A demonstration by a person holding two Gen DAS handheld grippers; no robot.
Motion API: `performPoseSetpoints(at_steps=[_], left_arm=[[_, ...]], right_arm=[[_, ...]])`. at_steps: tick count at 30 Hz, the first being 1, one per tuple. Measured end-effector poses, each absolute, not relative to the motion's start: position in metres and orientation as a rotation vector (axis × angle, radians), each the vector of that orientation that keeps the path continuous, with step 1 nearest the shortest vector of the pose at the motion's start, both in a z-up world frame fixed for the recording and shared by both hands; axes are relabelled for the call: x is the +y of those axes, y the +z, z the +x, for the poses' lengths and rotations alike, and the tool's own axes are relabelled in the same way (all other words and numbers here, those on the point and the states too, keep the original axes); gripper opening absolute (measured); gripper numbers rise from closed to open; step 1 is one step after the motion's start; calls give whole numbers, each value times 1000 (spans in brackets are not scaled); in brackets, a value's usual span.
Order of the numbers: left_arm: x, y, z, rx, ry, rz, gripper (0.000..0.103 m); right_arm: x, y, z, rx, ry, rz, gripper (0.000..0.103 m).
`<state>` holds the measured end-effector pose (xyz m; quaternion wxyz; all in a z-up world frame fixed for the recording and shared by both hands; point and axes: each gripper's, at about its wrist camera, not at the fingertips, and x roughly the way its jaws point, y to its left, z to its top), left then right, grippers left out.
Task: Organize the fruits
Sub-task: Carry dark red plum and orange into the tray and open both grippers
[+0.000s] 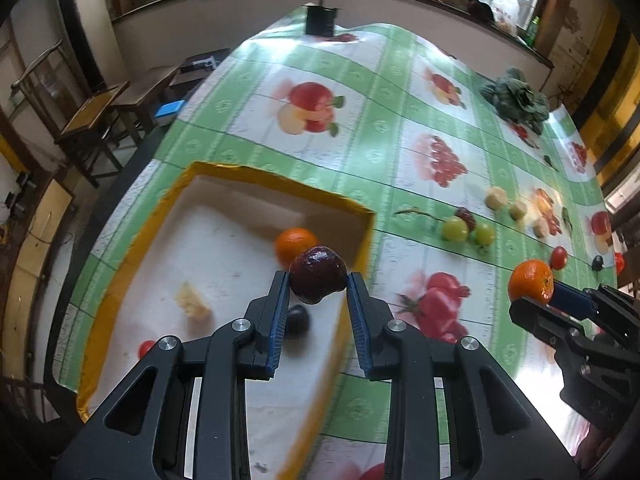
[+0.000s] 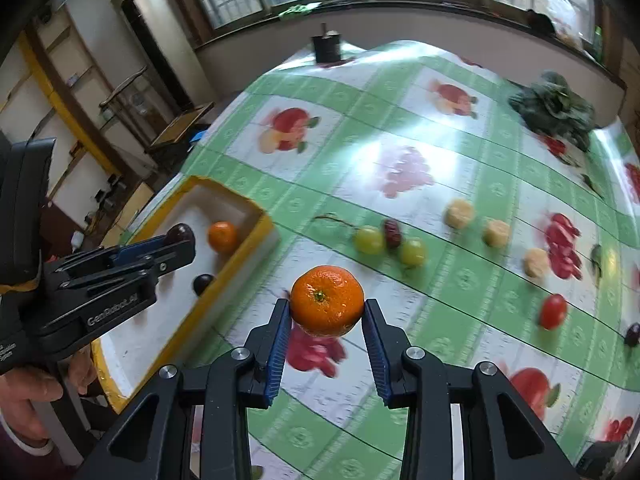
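Note:
My left gripper (image 1: 318, 280) is shut on a dark red plum (image 1: 318, 278) and holds it above the right side of a yellow-rimmed white box (image 1: 256, 174). The box holds an orange (image 1: 294, 244), a dark plum (image 1: 298, 318), a pale fruit chunk (image 1: 194, 302) and a cherry tomato (image 1: 146, 347). My right gripper (image 2: 326, 308) is shut on a tangerine (image 2: 327, 300) and holds it above the tablecloth, right of the box (image 2: 236, 276). The right gripper also shows in the left wrist view (image 1: 534, 296).
On the fruit-print tablecloth (image 2: 360, 128) lie two green grapes (image 2: 370, 240) with a red date (image 2: 393, 233), three pale fruit chunks (image 2: 460, 213), a cherry tomato (image 2: 554, 311) and a dark plum (image 2: 633, 334). Leafy greens (image 2: 556, 108) lie far right. A dark container (image 2: 326, 48) stands at the far edge.

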<state>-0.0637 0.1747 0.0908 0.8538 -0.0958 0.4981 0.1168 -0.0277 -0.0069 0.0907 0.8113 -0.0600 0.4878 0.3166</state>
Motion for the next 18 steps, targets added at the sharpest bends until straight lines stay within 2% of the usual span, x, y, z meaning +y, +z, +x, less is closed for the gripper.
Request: performPoseSetpoints(at_steps=[18], left_arm=[[243, 74, -84, 1076, 342, -265, 28]], right_arm=[[75, 81, -49, 1062, 821, -222, 35]])
